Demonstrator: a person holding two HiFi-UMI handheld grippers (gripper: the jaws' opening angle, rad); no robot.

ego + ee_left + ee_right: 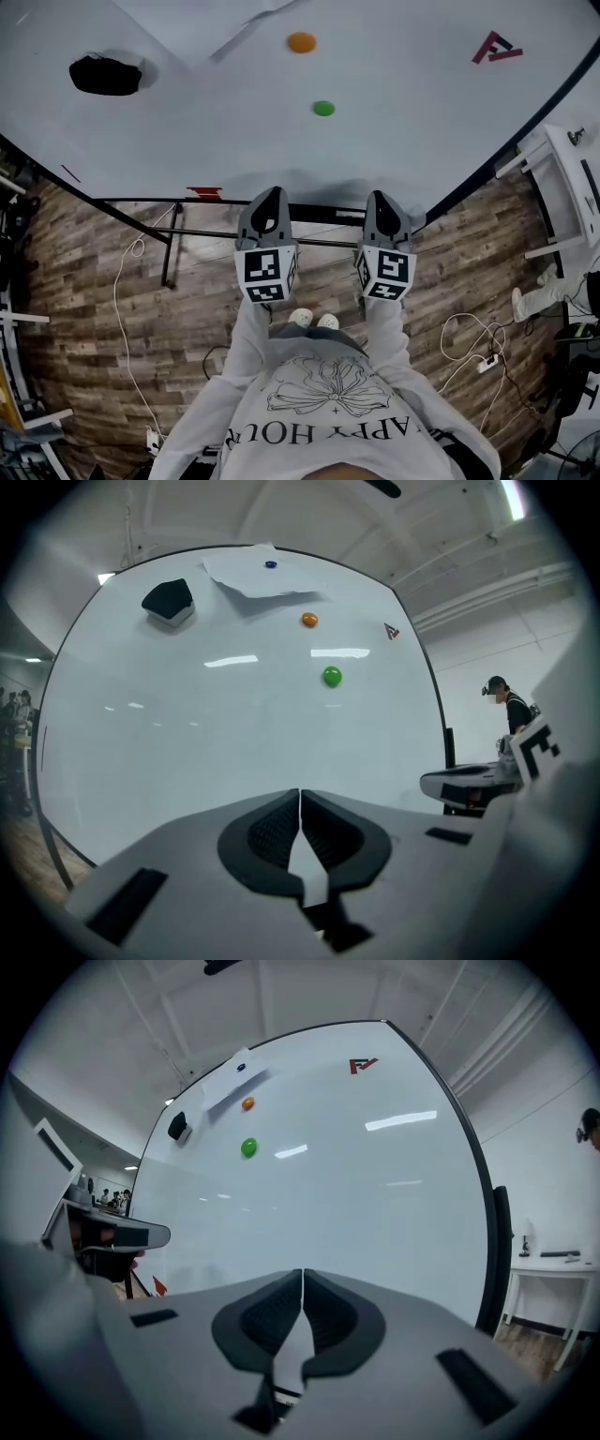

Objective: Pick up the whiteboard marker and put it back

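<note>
Both grippers are held side by side, pointing at the lower edge of a large whiteboard point(394, 122). My left gripper point(269, 193) is shut with nothing between its pads, as the left gripper view point(300, 794) shows. My right gripper point(385, 197) is likewise shut and empty, its jaws meeting point(303, 1274). A small red object point(204, 193) lies at the board's bottom edge, left of the left gripper; it also shows in the right gripper view point(157, 1285). I cannot tell whether it is the marker. No other marker is plainly in view.
On the board are a black eraser point(105, 75), an orange magnet point(301, 42), a green magnet point(323, 109), a pinned paper sheet point(253, 574) and a red logo point(495, 47). The board's black stand point(169, 234) rests on wood flooring with cables. A white table point(567, 187) stands right.
</note>
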